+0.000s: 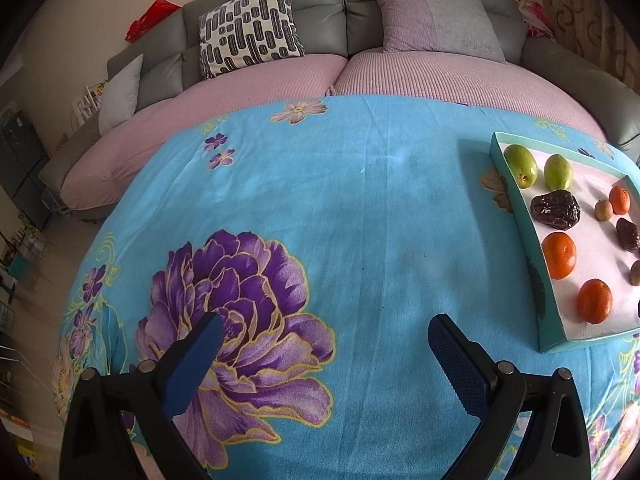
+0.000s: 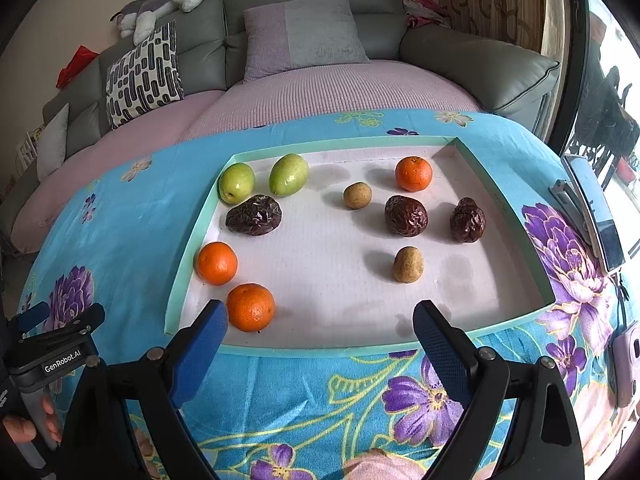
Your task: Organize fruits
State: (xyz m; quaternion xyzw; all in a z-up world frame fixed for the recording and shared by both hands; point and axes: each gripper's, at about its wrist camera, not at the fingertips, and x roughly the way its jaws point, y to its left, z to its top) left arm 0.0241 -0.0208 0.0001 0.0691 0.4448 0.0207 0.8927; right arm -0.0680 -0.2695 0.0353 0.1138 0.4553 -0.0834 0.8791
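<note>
Right wrist view: right tongs (image 2: pixel 320 320) spread wide and empty, poised at the near rim of the tray (image 2: pixel 188 240), which sits on the blue floral cloth (image 2: pixel 132 208) over the surface. Nearest orange (image 2: pixel 251 307) just ahead and to the left of centre, almost touching the left pad (image 2: pixel 200 356), well short of the right pad. Second orange (image 2: pixel 217 263) a little beyond it along the left wall; third orange (image 2: pixel 413 173) far off toward the back right corner, apart from its kind. Two green fruits (image 2: pixel 237 182) side by side at the back left, long axes tilted up toward the right. One date (image 2: pixel 253 215) just in front of them, lying crosswise; two more dates (image 2: pixel 406 215) to the right of centre, standing more upright. Two small brown fruits (image 2: pixel 407 264), possibly longans, hard to tell at this size, loose in the middle.

Left wrist view: left tongs (image 1: pixel 326 344) likewise spread and holding nothing, over bare cloth, with the tray well off to their right and partly cut by the frame edge.

Judging by this, right tongs clearly the nearer; likely next grab either the near orange with a small shift left, or a longer reach straight ahead and right for the stray orange. Round fruit, so no axis to match.
</note>
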